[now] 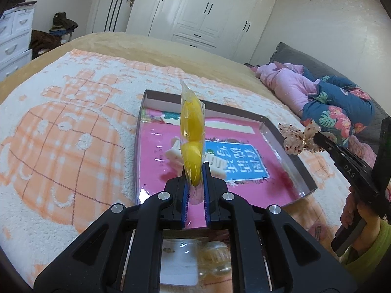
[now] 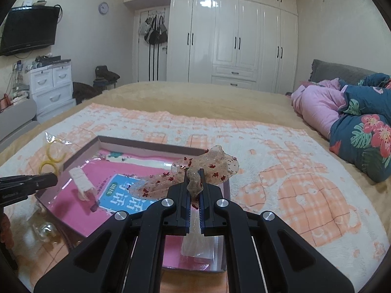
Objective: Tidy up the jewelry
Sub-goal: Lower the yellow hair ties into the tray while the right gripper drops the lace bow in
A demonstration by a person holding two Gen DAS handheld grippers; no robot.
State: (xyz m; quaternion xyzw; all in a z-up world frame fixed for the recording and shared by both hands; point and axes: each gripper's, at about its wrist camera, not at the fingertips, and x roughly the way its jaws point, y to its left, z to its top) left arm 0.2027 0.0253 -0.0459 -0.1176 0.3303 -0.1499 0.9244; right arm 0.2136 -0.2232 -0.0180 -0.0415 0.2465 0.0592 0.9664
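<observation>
The left claw [image 1: 195, 171] is clamped on a small clear plastic bag with two yellow rings inside [image 1: 192, 131]. The bag stands upright between the blue pads, above the near part of a shallow cardboard box with a pink printed bottom and grey rim [image 1: 288, 131]. This box lies on a white and orange fluffy blanket [image 1: 68, 127], which is spread over a bed with a beige cover [image 2: 207, 97].

The right claw [image 2: 194, 183] is clamped on a transparent bow hair clip with small red spots [image 2: 215, 168]. In the left wrist view the same bow is seen held in the air over the right rim of the box, and a hand with a green sleeve [image 1: 359, 214] holds the handle of this claw.

Inside the box a white hair clip [image 2: 81, 180] lies on the pink bottom, beside a blue label with white characters [image 1: 234, 161]. At the right side of the bed there is a pink and dark blue flowered quilt [image 2: 354, 114], well apart from the box.
</observation>
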